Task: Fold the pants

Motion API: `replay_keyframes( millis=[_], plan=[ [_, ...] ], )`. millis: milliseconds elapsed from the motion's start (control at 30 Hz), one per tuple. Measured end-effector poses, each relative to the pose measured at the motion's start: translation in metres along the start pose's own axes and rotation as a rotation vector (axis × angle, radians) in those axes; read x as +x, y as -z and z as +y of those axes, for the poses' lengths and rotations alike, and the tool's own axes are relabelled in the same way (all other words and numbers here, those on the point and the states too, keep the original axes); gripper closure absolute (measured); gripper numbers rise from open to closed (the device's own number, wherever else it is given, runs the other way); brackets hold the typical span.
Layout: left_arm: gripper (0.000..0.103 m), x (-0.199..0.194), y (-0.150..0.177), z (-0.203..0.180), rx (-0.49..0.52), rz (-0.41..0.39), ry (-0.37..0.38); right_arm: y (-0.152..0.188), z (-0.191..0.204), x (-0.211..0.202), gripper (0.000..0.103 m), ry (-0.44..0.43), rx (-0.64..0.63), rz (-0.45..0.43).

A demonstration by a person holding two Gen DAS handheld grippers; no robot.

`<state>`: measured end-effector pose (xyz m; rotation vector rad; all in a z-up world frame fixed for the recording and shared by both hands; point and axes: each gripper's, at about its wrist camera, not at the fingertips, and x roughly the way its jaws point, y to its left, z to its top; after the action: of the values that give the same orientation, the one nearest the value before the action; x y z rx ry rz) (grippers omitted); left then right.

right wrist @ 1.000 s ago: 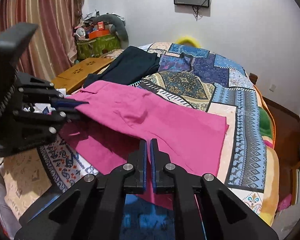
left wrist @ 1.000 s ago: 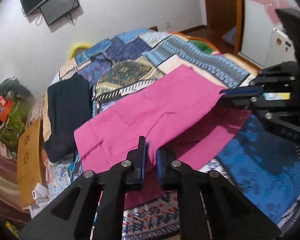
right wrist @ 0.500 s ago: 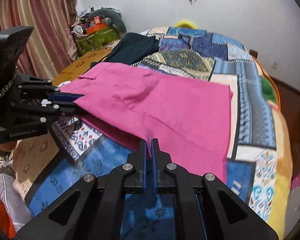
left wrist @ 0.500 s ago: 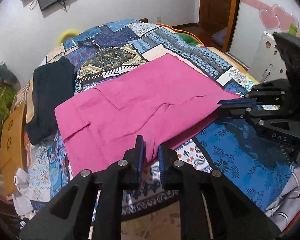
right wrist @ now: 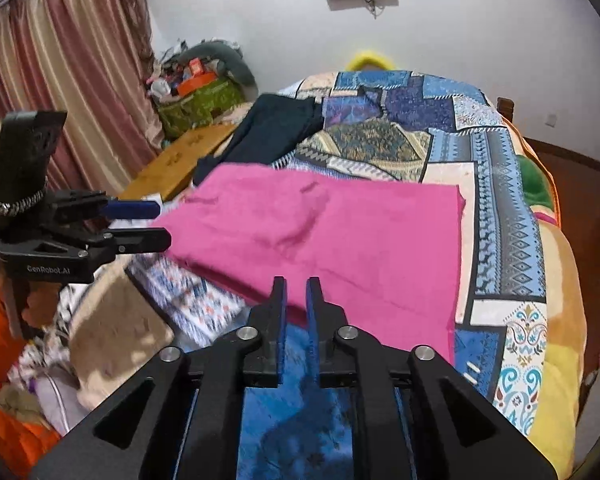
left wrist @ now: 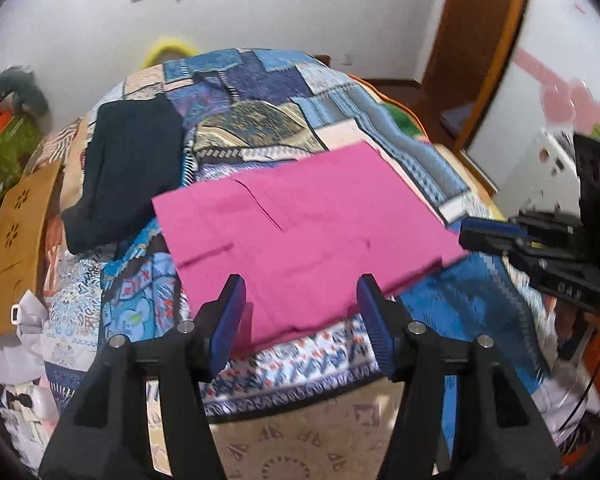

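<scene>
Starting at the left, the dark garment (left wrist: 132, 168) is lying bunched on the far left part of the bed (left wrist: 472, 304), well apart from the work, probably so that it is not getting mixed into the fold. Next to it, toward the middle, the pink pants (left wrist: 308, 236) are lying flat on the patterned quilt near the bed's front edge, doubled over into a broad rectangle with a lower layer peeking out under the near hem; laid this way they are giving a smooth base for another fold. The left tongs (left wrist: 300, 312) are hovering just in front of that near hem with the fingers spread wide and nothing between them, seemingly so the cloth is settling freely. Further right, the right tongs (right wrist: 296, 312) are sitting at the near right corner of the pants with the fingers drawn close, only a narrow gap showing; the wrist view is suggesting nothing pinched there, though the hem is touching or nearly touching the tips. Judging from this, one fold is done and more remains.
</scene>
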<state>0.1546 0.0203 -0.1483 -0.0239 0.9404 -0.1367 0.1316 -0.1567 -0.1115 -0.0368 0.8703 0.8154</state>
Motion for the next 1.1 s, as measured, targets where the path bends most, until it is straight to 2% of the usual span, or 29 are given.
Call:
replay_keyframes(
  millis=[100,233,400,500,533,600,700,767,867,1000,1100],
  plan=[
    [0.045,0.002,-0.011,0.008,-0.037,-0.014,-0.013,-0.011,0.0,0.007,0.08,-0.006,0.042,-0.022],
    [0.045,0.015,-0.017,0.013,-0.072,-0.001,0.01,-0.019,0.004,0.022,0.074,-0.025,0.074,-0.027],
    [0.045,0.037,-0.008,0.013,-0.075,0.053,0.005,-0.017,0.007,0.055,0.074,-0.053,0.099,0.048],
    [0.045,0.052,0.004,0.016,-0.056,0.087,-0.04,-0.009,0.004,0.075,0.074,-0.048,0.106,0.115],
    [0.044,0.053,0.007,0.017,-0.048,0.088,-0.049,-0.004,0.001,0.081,0.074,-0.052,0.112,0.138],
    [0.042,0.05,0.013,0.021,-0.032,0.061,-0.053,0.001,-0.003,0.079,0.07,-0.065,0.123,0.128],
    [0.033,0.046,0.018,0.024,-0.008,0.049,-0.111,0.007,-0.012,0.073,0.068,-0.038,0.123,0.133],
    [0.032,0.045,0.023,0.031,-0.017,0.05,-0.13,0.011,-0.019,0.07,0.068,-0.002,0.125,0.143],
    [0.031,0.044,0.027,0.04,-0.051,0.059,-0.097,0.019,-0.035,0.065,0.068,0.037,0.146,0.163],
    [0.031,0.04,0.031,0.041,-0.022,0.046,-0.142,0.033,-0.057,0.054,0.07,0.119,0.179,0.18],
    [0.031,0.039,0.032,0.049,-0.034,0.051,-0.126,0.044,-0.067,0.041,0.071,0.158,0.201,0.175]
  ],
)
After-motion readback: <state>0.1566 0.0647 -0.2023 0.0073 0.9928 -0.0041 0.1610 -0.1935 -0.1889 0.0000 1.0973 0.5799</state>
